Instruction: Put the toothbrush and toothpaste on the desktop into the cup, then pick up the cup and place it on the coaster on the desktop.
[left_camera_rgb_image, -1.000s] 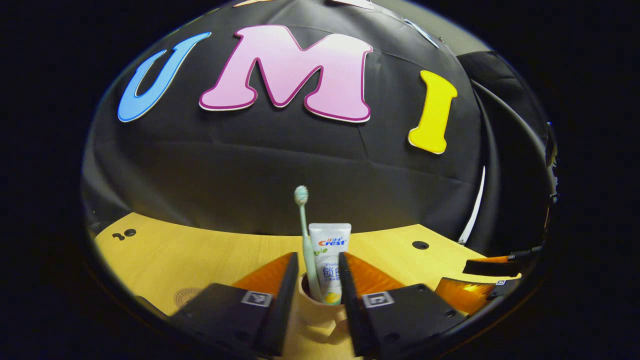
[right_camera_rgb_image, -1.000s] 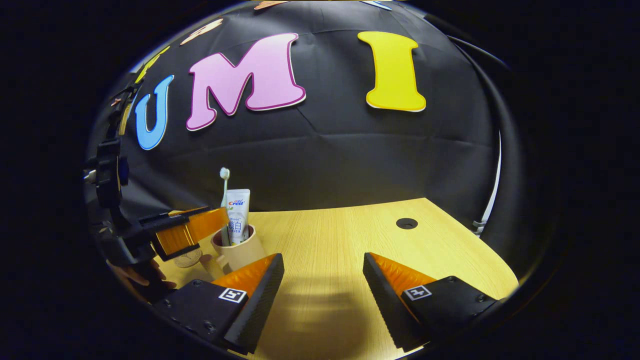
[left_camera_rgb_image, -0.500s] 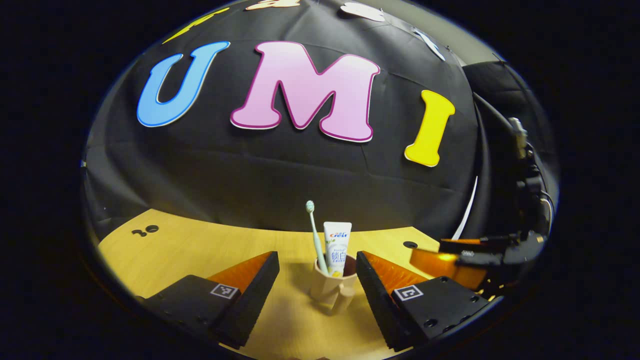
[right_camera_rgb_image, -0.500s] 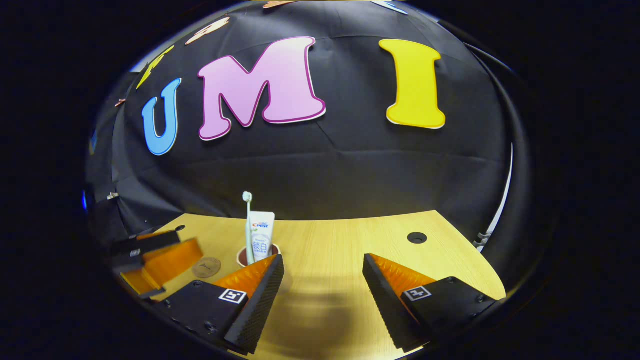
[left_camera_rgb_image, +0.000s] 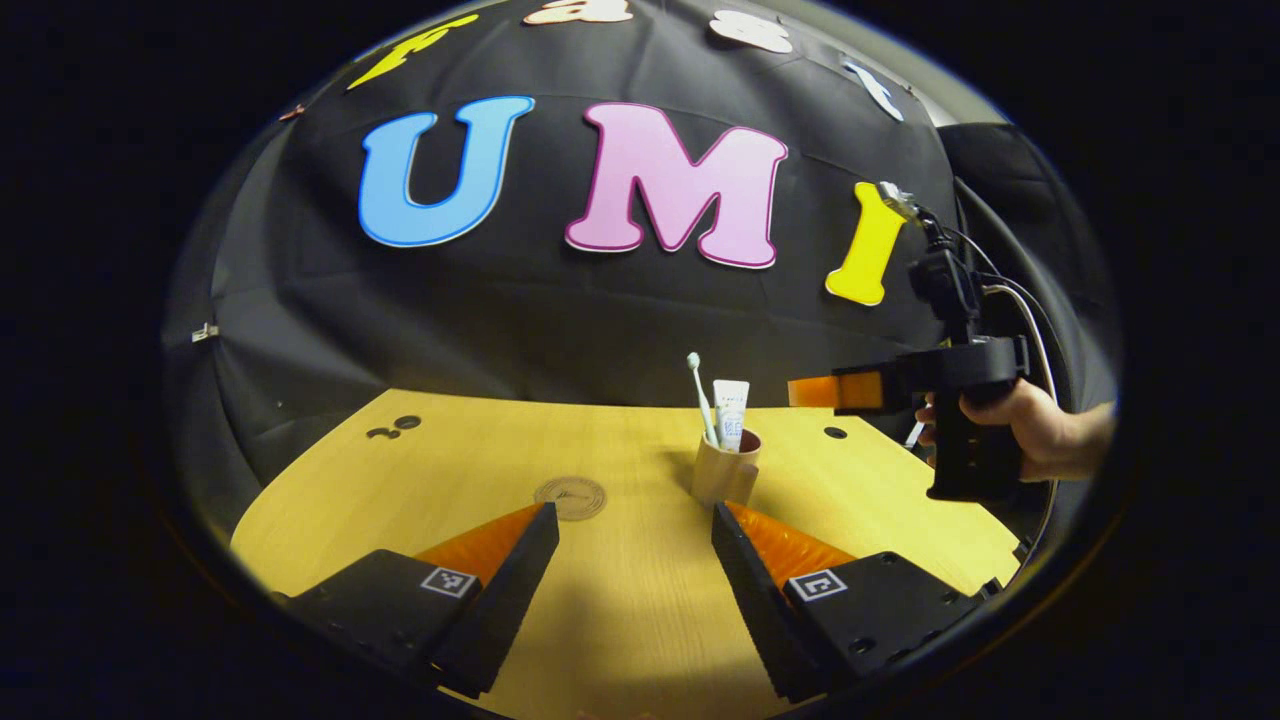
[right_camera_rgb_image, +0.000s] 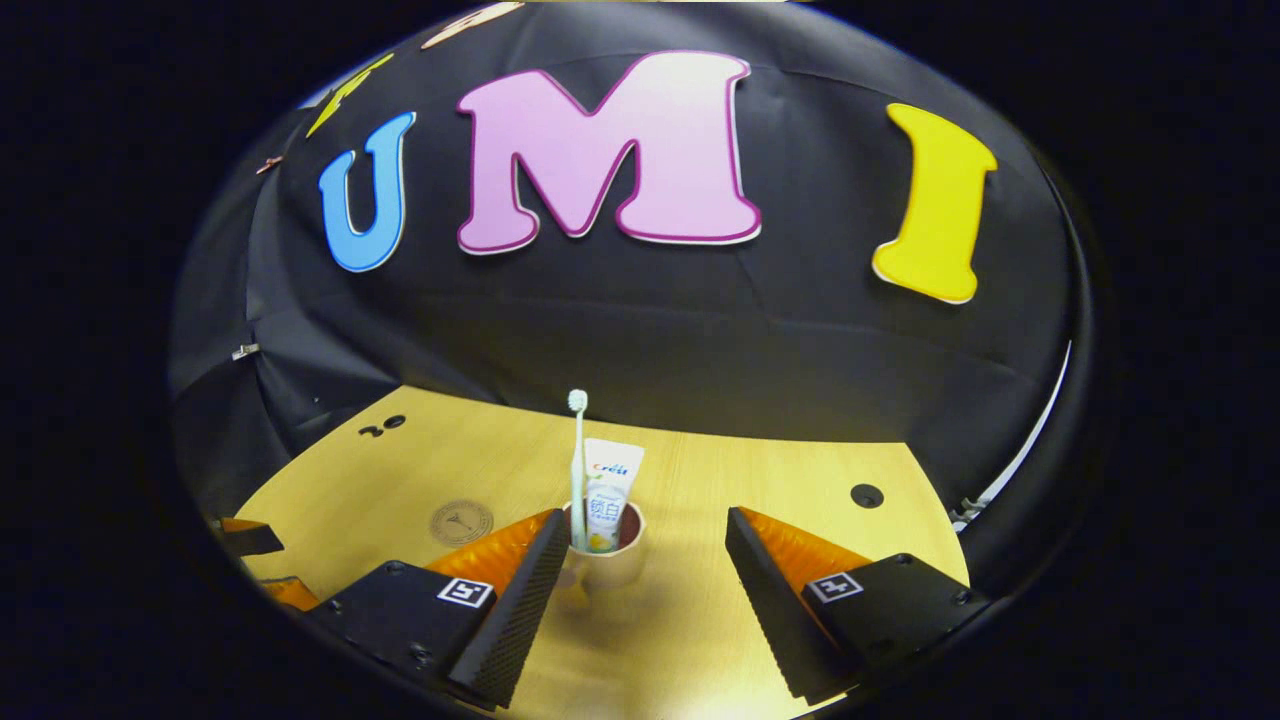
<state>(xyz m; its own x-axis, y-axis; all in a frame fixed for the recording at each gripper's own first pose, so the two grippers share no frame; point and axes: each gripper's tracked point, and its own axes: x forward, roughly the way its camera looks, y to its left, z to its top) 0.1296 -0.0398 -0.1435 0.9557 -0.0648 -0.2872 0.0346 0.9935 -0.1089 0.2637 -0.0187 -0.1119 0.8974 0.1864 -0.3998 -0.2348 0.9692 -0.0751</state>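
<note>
A beige cup (left_camera_rgb_image: 724, 478) stands upright on the wooden table (left_camera_rgb_image: 420, 480), just right of the round coaster (left_camera_rgb_image: 570, 497) and off it. A pale green toothbrush (left_camera_rgb_image: 700, 395) and a white toothpaste tube (left_camera_rgb_image: 731, 412) stand in the cup. My left gripper (left_camera_rgb_image: 635, 560) is open, well short of the cup. In the right gripper view the cup (right_camera_rgb_image: 607, 565) with toothbrush (right_camera_rgb_image: 577, 470) and toothpaste (right_camera_rgb_image: 608, 492) sits between the open fingers of my right gripper (right_camera_rgb_image: 645, 570), close to the left finger, ungripped. The coaster (right_camera_rgb_image: 461, 522) lies to its left.
A hand (left_camera_rgb_image: 1035, 440) holds the right gripper (left_camera_rgb_image: 812, 392) above the table's right side. The left gripper (right_camera_rgb_image: 262, 565) shows at the lower left edge. Small cable holes (left_camera_rgb_image: 833, 433) (right_camera_rgb_image: 866, 495) mark the tabletop (right_camera_rgb_image: 760, 480). The black cloth wall closes the back.
My left gripper opened, let go of the cup and pulled back from it. My right gripper swung toward the cup, which now sits between its fingers.
</note>
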